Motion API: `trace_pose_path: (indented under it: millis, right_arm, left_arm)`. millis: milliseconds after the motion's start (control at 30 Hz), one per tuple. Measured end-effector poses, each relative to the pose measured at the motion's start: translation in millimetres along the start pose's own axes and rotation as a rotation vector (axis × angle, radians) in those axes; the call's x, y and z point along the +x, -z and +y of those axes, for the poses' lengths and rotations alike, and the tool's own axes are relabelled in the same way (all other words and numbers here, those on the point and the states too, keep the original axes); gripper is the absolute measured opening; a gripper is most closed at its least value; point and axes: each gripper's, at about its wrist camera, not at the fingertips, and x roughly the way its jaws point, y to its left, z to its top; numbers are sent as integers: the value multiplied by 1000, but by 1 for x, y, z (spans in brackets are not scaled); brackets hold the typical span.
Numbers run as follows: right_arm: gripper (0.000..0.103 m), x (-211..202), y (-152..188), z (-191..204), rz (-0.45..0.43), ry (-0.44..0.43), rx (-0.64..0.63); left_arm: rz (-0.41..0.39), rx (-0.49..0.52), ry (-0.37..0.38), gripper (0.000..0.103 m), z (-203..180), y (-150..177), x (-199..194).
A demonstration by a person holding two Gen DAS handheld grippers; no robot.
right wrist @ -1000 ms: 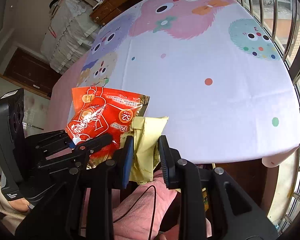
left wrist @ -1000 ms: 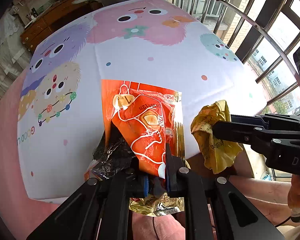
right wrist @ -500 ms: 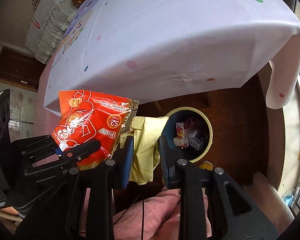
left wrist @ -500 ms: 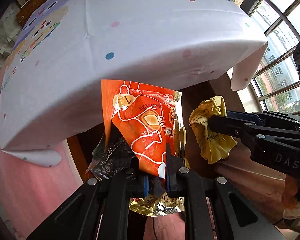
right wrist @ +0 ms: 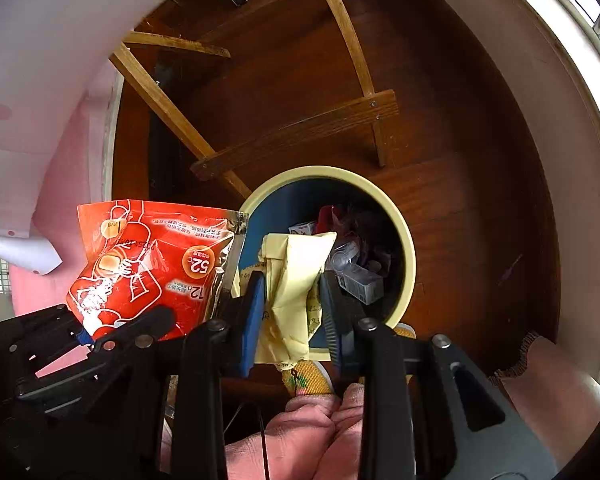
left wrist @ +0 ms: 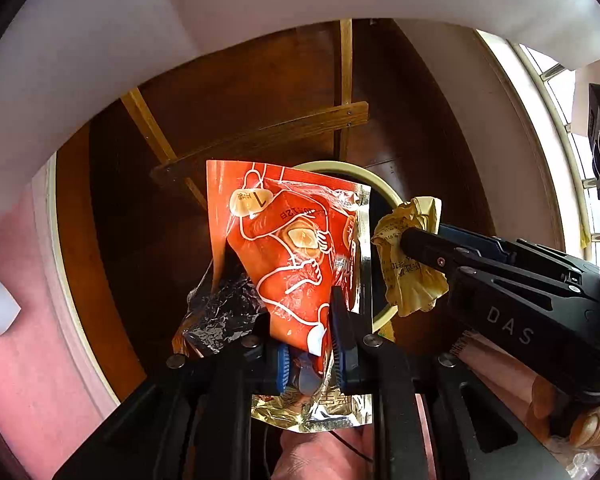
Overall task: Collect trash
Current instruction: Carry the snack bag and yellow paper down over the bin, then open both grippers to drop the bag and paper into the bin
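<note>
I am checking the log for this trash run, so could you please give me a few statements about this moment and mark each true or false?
1. The left gripper is shut on the orange snack bag. True.
2. The right gripper is open, holding nothing. False: it grips the yellow wrapper.
3. The bin already holds trash. True: small cartons lie inside.
4. Both grippers are over the tablecloth. False: they are below the table, near the bin.

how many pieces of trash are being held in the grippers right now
2: an orange packet in the left gripper, a yellow wrapper in the right gripper. More may hide behind them.
</note>
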Motion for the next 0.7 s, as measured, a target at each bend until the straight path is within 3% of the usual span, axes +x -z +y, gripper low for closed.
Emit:
trace_pose_path:
  millis: [67,233,433,533,700]
  right_arm:
    - [28,17,5,-1,9,12,13]
    - [47,41,6,-1,28,28,28]
    - [50,51,5,0,35,50,37]
    - [50,44,4,5,23,50,35]
    - [53,22,2,18,-8,55,23]
  left_arm:
    - [13,-11,21,26,0,7,15]
    - [29,-34,22,64,1,26,37]
    - [20,-60,-9,68,0,41,36]
    - [0,-74,-19,68,-2,33,24]
    - [-51,-95,-19,68,22,29,-3]
